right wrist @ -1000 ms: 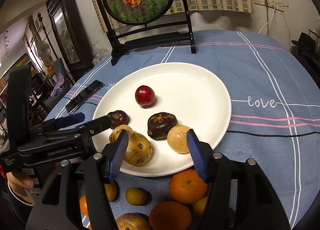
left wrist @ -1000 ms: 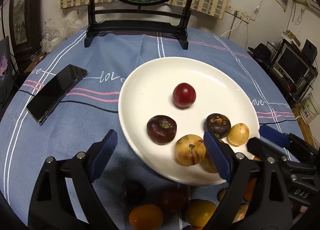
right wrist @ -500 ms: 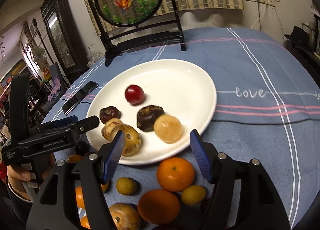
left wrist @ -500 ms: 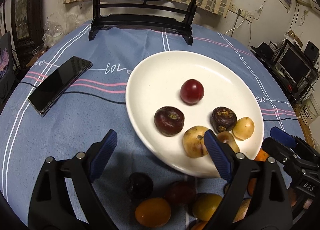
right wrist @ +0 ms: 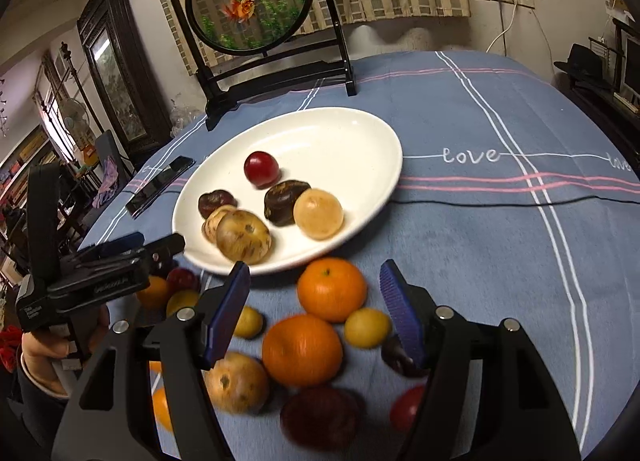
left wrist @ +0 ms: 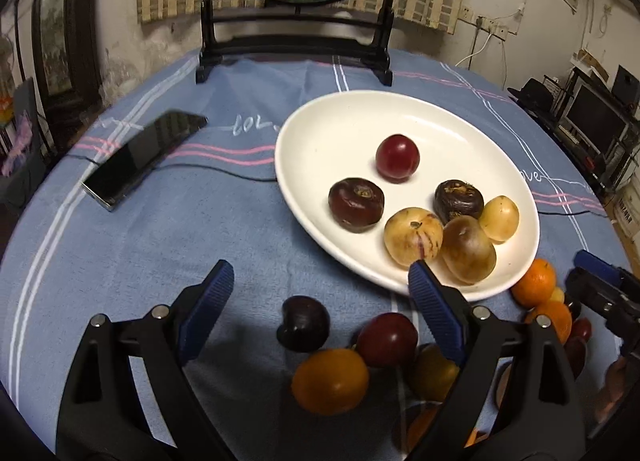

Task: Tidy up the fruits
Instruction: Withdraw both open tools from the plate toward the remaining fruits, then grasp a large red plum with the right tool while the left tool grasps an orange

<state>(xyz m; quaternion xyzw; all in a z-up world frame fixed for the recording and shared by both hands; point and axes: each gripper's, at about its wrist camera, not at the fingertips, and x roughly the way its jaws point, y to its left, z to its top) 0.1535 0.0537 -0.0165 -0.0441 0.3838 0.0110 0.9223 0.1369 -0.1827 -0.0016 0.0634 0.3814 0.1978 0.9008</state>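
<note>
Both grippers spread wide, nothing held. Left gripper hovers over dark plum on worktop, near side of white plate. Right gripper hangs over orange, just beside plate's near rim. Six fruits on plate; loose pile crowded near.

Judgement: straddle one fruit only, drop low, close gently, avoid nudging neighbours, set on bare far plate area.
</note>
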